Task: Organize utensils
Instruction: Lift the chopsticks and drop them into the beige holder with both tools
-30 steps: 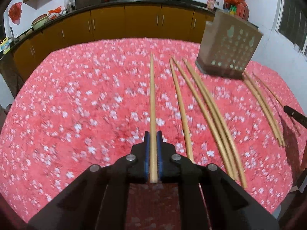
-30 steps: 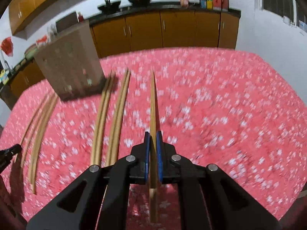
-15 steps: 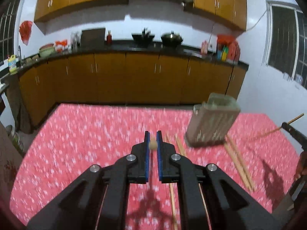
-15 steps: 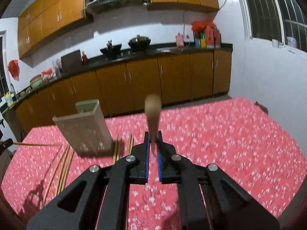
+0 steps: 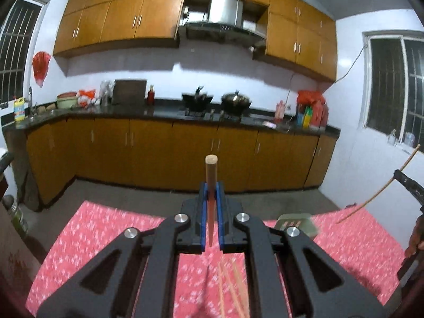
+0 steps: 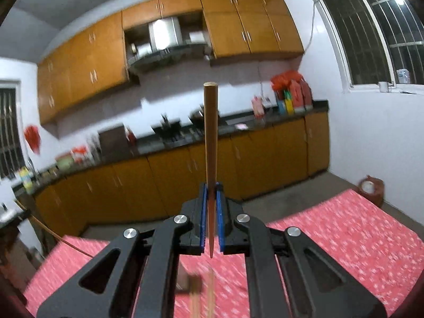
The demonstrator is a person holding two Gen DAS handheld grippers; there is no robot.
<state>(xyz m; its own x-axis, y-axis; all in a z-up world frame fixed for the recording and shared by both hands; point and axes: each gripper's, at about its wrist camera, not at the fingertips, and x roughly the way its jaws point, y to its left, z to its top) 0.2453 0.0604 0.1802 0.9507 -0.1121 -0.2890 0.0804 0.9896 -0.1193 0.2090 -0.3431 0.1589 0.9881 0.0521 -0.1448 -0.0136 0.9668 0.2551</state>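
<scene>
The left gripper (image 5: 211, 185) is clamped on a wooden chopstick (image 5: 211, 175) that pokes up at the frame's centre, and the right gripper (image 6: 211, 185) is clenched on another chopstick (image 6: 210, 137) the same way. Low in the left view, loose chopsticks (image 5: 233, 288) lie on the red floral tablecloth (image 5: 106, 233) near a green utensil holder (image 5: 299, 221)

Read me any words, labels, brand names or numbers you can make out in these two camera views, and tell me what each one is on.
None can be read.
Yellow bottle by the sink: it has a label, too blurred to read.
Bottles and packets at the right end of the counter: print too small and blurred.
Chopstick holder on the red tablecloth: only a cut-out pattern, no text.
</scene>
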